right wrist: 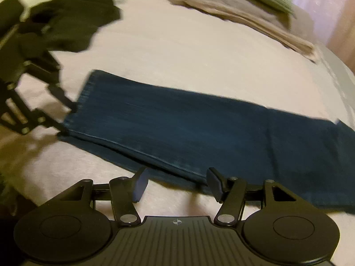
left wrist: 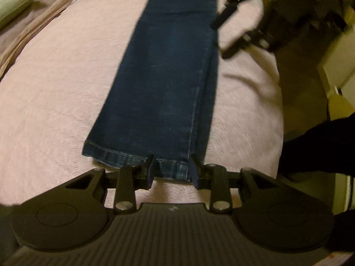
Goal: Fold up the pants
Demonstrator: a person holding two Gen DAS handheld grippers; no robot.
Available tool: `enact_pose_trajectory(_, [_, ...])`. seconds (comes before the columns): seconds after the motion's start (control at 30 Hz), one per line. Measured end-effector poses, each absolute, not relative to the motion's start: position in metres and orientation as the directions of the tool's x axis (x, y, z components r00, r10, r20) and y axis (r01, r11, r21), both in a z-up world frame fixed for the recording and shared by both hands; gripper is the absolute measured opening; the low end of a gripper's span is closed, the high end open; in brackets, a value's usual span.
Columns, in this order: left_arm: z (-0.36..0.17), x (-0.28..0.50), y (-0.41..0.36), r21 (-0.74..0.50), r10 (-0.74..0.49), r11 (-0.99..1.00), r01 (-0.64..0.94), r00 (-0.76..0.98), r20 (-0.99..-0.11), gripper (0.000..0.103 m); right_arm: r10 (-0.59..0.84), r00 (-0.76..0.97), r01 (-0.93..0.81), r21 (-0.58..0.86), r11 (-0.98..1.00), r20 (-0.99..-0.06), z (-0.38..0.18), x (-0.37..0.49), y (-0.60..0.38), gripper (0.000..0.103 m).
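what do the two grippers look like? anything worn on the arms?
Both grippers, left gripper and right gripper, are matte black: ribbed centre plate with a small crosshair mark, a round disc each side, linkage bars with silver screws, and dark blue pads on the fingers. No cables show. A black sleeve is visible.

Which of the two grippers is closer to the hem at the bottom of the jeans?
Left. The left gripper has its fingers straddling the hem of the jeans. The right gripper sits farther up, at the long side edge.

Dark blue jeans (left wrist: pixel 164 84) (legs stacked), flat, stretched straight
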State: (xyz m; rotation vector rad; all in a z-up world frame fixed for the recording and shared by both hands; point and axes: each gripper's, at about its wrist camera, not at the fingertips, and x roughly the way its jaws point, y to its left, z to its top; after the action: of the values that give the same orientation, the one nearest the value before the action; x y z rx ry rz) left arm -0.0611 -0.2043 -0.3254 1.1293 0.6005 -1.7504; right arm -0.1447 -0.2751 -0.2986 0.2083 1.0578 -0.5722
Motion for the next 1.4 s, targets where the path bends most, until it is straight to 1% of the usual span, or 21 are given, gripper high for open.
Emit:
enact_pose_trajectory(0.03, [-0.326, -0.063, -0.203, 0.097, -0.450, -0.462, 0.882, -0.138, -0.882, 0.028, -0.360, 0.345, 0.555, -0.121, 0.823, -0.867, -0.297, -0.147, -0.276, 0.056])
enact_pose_trajectory(0.1, [-0.329, -0.064, -0.205, 0.115, -0.454, -0.498, 0.859, -0.145, -0.879, 0.025, -0.381, 0.317, 0.571, -0.146, 0.807, -0.868, -0.294, -0.149, -0.281, 0.056])
enact_pose_trajectory(0.13, [-0.330, -0.065, -0.204, 0.116, -0.451, -0.515, 0.849, -0.154, -0.879, 0.016, -0.394, 0.301, 0.577, -0.163, 0.800, -0.868, -0.293, -0.152, -0.281, 0.056])
enact_pose_trajectory(0.17, [-0.331, -0.067, -0.203, 0.118, -0.451, -0.529, 0.840, -0.160, -0.878, 0.010, -0.402, 0.287, 0.584, -0.174, 0.793, -0.869, -0.293, -0.154, -0.282, 0.056])
enact_pose_trajectory(0.27, [-0.334, -0.074, -0.199, 0.144, -0.465, -0.556, 0.819, -0.163, -0.870, 0.003, -0.413, 0.285, 0.586, -0.184, 0.789, -0.865, -0.294, -0.155, -0.280, 0.056])
enact_pose_trajectory(0.4, [-0.330, -0.069, -0.197, 0.121, -0.465, -0.548, 0.828, -0.181, -0.867, 0.003, -0.413, 0.312, 0.497, -0.224, 0.838, -0.856, -0.304, -0.141, -0.271, 0.056])
enact_pose_trajectory(0.47, [-0.325, -0.068, -0.196, 0.119, -0.471, -0.545, 0.830, -0.186, -0.862, 0.013, -0.417, 0.317, 0.438, -0.258, 0.861, -0.852, -0.312, -0.134, -0.267, 0.054])
enact_pose_trajectory(0.57, [-0.328, -0.071, -0.199, 0.145, -0.486, -0.544, 0.826, -0.170, -0.857, 0.020, -0.426, 0.317, 0.366, -0.305, 0.879, -0.847, -0.323, -0.127, -0.265, 0.048])
enact_pose_trajectory(0.63, [-0.334, -0.075, -0.200, 0.174, -0.487, -0.557, 0.812, -0.150, -0.860, 0.021, -0.432, 0.325, 0.302, -0.341, 0.890, -0.841, -0.328, -0.123, -0.262, 0.045])
enact_pose_trajectory(0.77, [-0.341, -0.081, -0.202, 0.227, -0.490, -0.572, 0.789, -0.107, -0.865, 0.027, -0.438, 0.344, 0.207, -0.388, 0.898, -0.831, -0.340, -0.119, -0.257, 0.032])
enact_pose_trajectory(0.8, [-0.341, -0.083, -0.203, 0.240, -0.491, -0.579, 0.779, -0.098, -0.866, 0.025, -0.442, 0.347, 0.189, -0.400, 0.897, -0.827, -0.342, -0.118, -0.254, 0.019])
enact_pose_trajectory(0.83, [-0.342, -0.084, -0.203, 0.240, -0.486, -0.592, 0.770, -0.103, -0.868, 0.017, -0.444, 0.350, 0.168, -0.411, 0.896, -0.825, -0.345, -0.118, -0.251, 0.013])
enact_pose_trajectory(0.87, [-0.341, -0.085, -0.204, 0.234, -0.479, -0.595, 0.769, -0.105, -0.872, 0.015, -0.447, 0.349, 0.157, -0.419, 0.894, -0.824, -0.348, -0.116, -0.248, 0.003])
enact_pose_trajectory(0.9, [-0.340, -0.085, -0.204, 0.228, -0.476, -0.592, 0.773, -0.107, -0.873, 0.015, -0.454, 0.352, 0.161, -0.425, 0.891, -0.818, -0.347, -0.118, -0.246, 0.000])
enact_pose_trajectory(1.07, [-0.317, -0.083, -0.195, 0.188, -0.487, -0.602, 0.776, -0.170, -0.857, 0.014, -0.473, 0.357, 0.172, -0.441, 0.881, -0.805, -0.333, -0.125, -0.234, 0.000])
enact_pose_trajectory(1.2, [-0.336, -0.086, -0.201, 0.165, -0.450, -0.603, 0.781, -0.161, -0.878, 0.014, -0.446, 0.324, 0.162, -0.415, 0.895, -0.835, -0.359, -0.122, -0.234, 0.001])
enact_pose_trajectory(1.27, [-0.342, -0.089, -0.202, 0.170, -0.437, -0.608, 0.776, -0.147, -0.887, 0.016, -0.455, 0.303, 0.203, -0.410, 0.889, -0.837, -0.361, -0.123, -0.238, 0.004])
enact_pose_trajectory(1.33, [-0.341, -0.091, -0.202, 0.174, -0.414, -0.609, 0.774, -0.123, -0.902, 0.016, -0.446, 0.311, 0.248, -0.382, 0.890, -0.839, -0.351, -0.128, -0.242, 0.010])
enact_pose_trajectory(1.4, [-0.334, -0.089, -0.201, 0.162, -0.396, -0.604, 0.781, -0.118, -0.911, 0.018, -0.444, 0.308, 0.333, -0.341, 0.879, -0.842, -0.338, -0.140, -0.249, 0.025])
